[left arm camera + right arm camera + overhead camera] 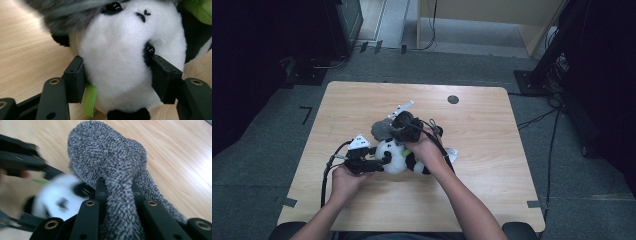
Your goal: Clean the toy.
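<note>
Even overhead light on the table (362, 100), dark surround, motion blur in the right gripper view.

High view: table top evenly lit, soft faint shadows under the hands; room edges left and right fall to near black, overall soft and low-res. Right gripper view: glare patch on the wood to the right of the jaws, grey sock (107, 157) between them sharp, panda plush (60, 197) to their left smeared. Left gripper view: white fur ahead of the jaws bright, top edge blurred.
</note>
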Demonstrator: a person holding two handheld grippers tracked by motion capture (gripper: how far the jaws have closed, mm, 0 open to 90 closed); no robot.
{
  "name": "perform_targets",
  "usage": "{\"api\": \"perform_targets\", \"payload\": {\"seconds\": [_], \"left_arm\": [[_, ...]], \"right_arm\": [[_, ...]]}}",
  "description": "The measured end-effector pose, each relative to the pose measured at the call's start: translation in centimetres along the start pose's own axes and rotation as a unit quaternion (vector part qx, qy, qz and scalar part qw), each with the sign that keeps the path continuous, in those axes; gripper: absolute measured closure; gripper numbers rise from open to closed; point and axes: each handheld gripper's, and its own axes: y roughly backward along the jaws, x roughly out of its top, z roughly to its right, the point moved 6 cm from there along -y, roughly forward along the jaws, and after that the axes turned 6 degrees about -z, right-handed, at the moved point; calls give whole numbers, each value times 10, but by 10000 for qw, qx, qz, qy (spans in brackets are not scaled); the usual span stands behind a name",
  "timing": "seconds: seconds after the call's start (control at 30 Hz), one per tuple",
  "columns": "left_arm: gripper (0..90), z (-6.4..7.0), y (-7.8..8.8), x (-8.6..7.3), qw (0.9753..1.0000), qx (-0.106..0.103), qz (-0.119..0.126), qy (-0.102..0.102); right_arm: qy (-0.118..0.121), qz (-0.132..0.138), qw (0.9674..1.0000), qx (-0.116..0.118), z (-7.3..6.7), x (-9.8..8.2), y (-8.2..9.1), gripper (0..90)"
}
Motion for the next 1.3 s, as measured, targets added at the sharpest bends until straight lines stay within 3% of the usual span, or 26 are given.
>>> {"api": "perform_targets", "payload": {"seconds": [0.1, 0.17, 0.27, 0.37, 0.5, 0.53, 0.6, 0.7, 0.8, 0.9, 1.03, 1.3], "left_arm": [[374, 0, 0, 0, 10000, -31, 18, 55], [378, 1, -1, 0, 10000, -25, 28, 1], [378, 1, -1, 0, 10000, -81, 35, 16], [378, 1, -1, 0, 9999, -98, 40, -5], [377, 1, -1, 0, 9999, -117, 40, -15], [377, 1, -1, -1, 9999, -120, 45, -33], [376, 1, -1, -1, 9999, -111, 62, -86], [375, 1, -1, -1, 9999, -129, 65, -69], [370, 1, -1, -1, 9998, -145, 105, -129], [365, -1, -2, 0, 9997, -201, 143, -8], [365, -2, -2, 1, 9996, -221, 170, 45], [370, -2, -2, 3, 9996, -184, 181, 67]], "right_arm": [[-35, -265, 9991, -343, 20, -13, -1, 769], [-150, -209, 9995, -165, 27, -17, 1, 767], [-124, -254, 9990, -345, 33, -19, 5, 762], [-192, -215, 9989, -368, 38, -19, 8, 760], [-276, -144, 9968, -739, 55, -20, 18, 776], [-391, -131, 9966, -712, 59, -22, 20, 779], [-672, -132, 9967, -425, 65, -27, 23, 780], [-685, -150, 9948, -734, 77, -33, 32, 779], [-890, 74, 9938, -666, 84, -34, 45, 779], [-806, 437, 9940, -588, 75, -25, 63, 778], [-520, 660, 9957, -397, 53, -9, 74, 777], [-115, 410, 9990, 103, 2, 2, 40, 775]]}}
